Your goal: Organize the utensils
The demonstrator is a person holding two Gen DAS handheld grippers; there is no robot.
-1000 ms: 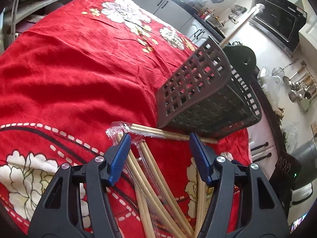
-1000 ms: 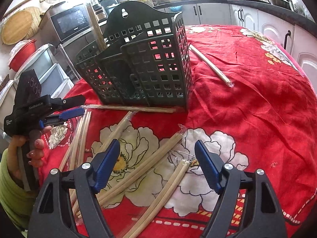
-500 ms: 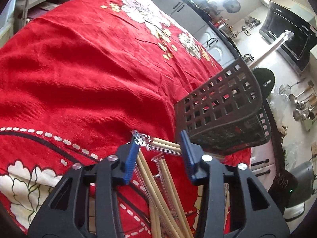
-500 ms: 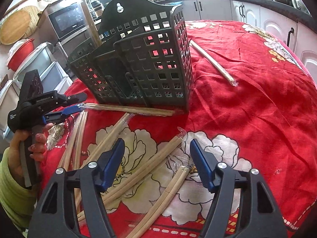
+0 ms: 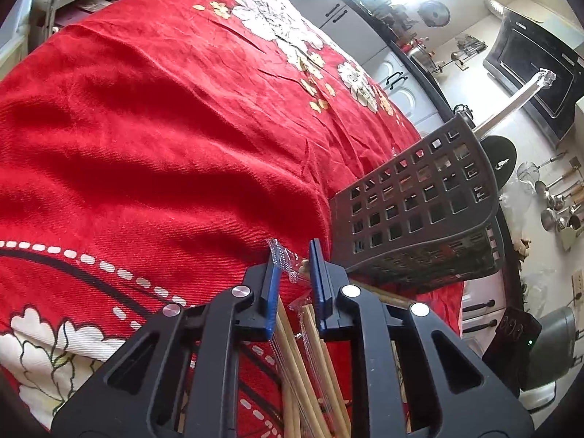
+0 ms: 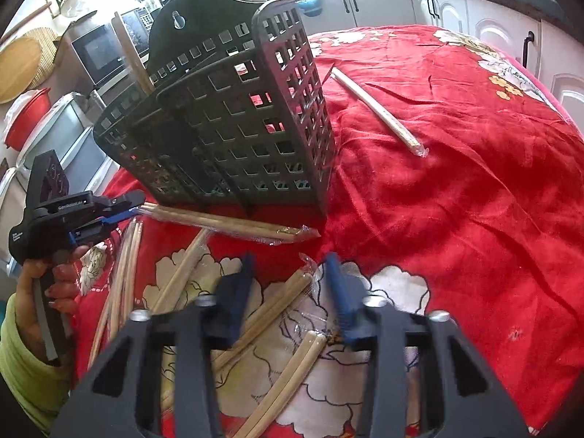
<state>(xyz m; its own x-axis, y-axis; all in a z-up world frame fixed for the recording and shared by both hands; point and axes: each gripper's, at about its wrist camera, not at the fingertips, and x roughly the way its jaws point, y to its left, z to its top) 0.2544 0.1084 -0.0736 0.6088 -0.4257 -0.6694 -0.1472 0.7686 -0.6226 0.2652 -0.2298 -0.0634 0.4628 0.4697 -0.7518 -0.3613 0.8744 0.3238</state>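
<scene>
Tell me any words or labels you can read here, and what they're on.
"GenRobot.AI", roughly: side of the left gripper, whose jaws are closing around wrapped chopsticks.
Smaller print on its handle: too small to read.
Microwave keypad: blurred.

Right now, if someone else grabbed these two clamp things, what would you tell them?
Left gripper: jaws closing on the end of the wrapped chopstick pair lying in front of the basket.
Right gripper: jaws closing around the near pair, not yet pinching it.
Done: one standing pair is in the basket.
Left: those two, a lone pair lying apart, and several loose pairs on the red cloth.
</scene>
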